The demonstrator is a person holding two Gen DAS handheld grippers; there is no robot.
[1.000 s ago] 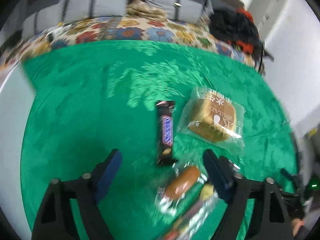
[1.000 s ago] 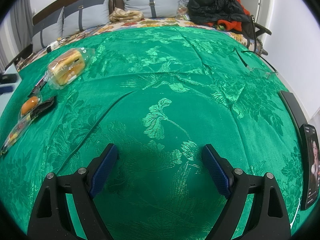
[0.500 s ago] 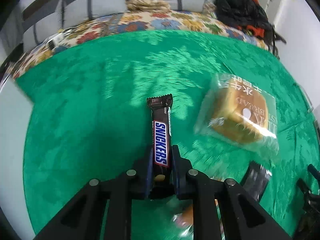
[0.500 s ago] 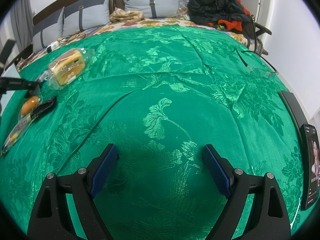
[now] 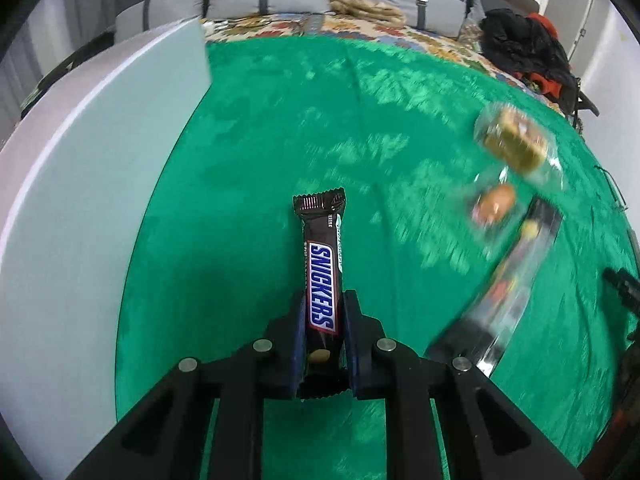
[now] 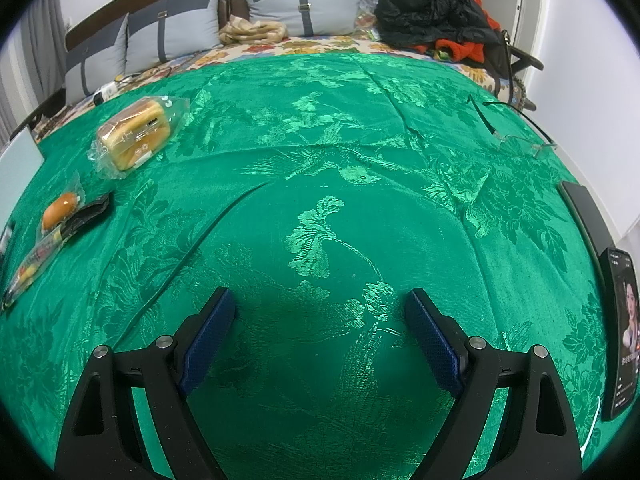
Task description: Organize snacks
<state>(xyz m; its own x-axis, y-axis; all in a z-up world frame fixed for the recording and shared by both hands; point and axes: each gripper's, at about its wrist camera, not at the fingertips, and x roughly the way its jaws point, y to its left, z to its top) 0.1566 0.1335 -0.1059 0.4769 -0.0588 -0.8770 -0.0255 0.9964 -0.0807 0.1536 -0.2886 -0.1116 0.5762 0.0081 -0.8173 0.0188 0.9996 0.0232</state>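
Snickers bar point(image 5: 320, 280) is pinched at its near end between the pressed-together fingers of the left gripper point(image 5: 322, 344), held above the green cloth point(image 5: 248, 184) beside a pale box point(image 5: 80, 208) at left. I judge sorting barely begun: bread point(image 5: 514, 142), bun point(image 5: 496, 202) and candy strip point(image 5: 508, 292) lie grouped at right. The right gripper point(image 6: 320, 332) hangs spread and empty. Only its view shows glasses point(image 6: 516, 138) and phone point(image 6: 626, 328) far right; only the left shows the held bar.

Both wrist views face headboardward; shared snacks point(image 5: 512, 144) point(image 6: 134, 138), left's probably nearer.
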